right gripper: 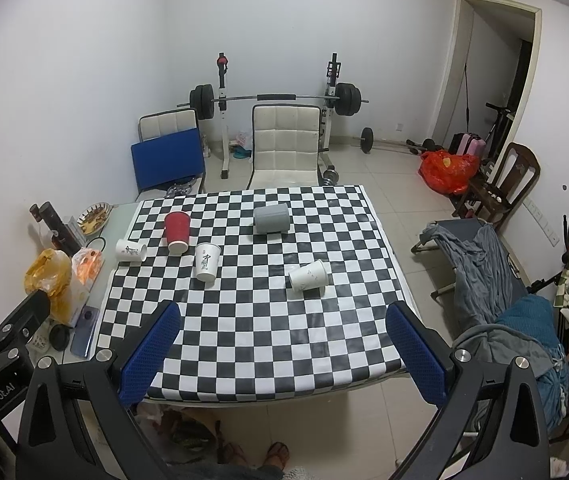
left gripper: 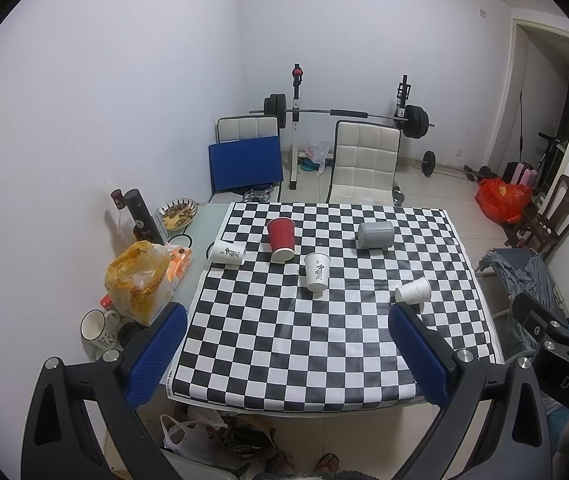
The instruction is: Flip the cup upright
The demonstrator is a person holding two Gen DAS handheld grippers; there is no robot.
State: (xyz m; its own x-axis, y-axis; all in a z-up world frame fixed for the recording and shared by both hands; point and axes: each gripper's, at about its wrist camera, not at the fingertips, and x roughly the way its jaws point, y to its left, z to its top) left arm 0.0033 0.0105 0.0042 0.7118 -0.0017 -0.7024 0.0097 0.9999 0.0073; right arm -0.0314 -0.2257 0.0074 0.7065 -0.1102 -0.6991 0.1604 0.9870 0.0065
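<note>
Several cups lie on their sides on the checkered cloth [left gripper: 324,352]: a red cup [left gripper: 281,238], a white printed cup [left gripper: 317,271], a white cup at the left edge [left gripper: 226,253], a grey cup [left gripper: 375,235] and a small white cup at the right [left gripper: 413,291]. The right wrist view shows the same red cup [right gripper: 177,232], printed cup [right gripper: 206,261], left white cup [right gripper: 131,250], grey cup [right gripper: 271,219] and small white cup [right gripper: 308,275]. My left gripper [left gripper: 288,348] is open and empty above the near table edge. My right gripper [right gripper: 284,346] is open and empty there too.
Left of the cloth stand a dark bottle [left gripper: 142,216], a snack plate [left gripper: 177,213], a yellow bag [left gripper: 138,280] and a mug [left gripper: 98,326]. A phone [right gripper: 84,330] lies there. White chairs [left gripper: 364,164] stand behind the table. A cot with clothes [right gripper: 484,268] is at the right.
</note>
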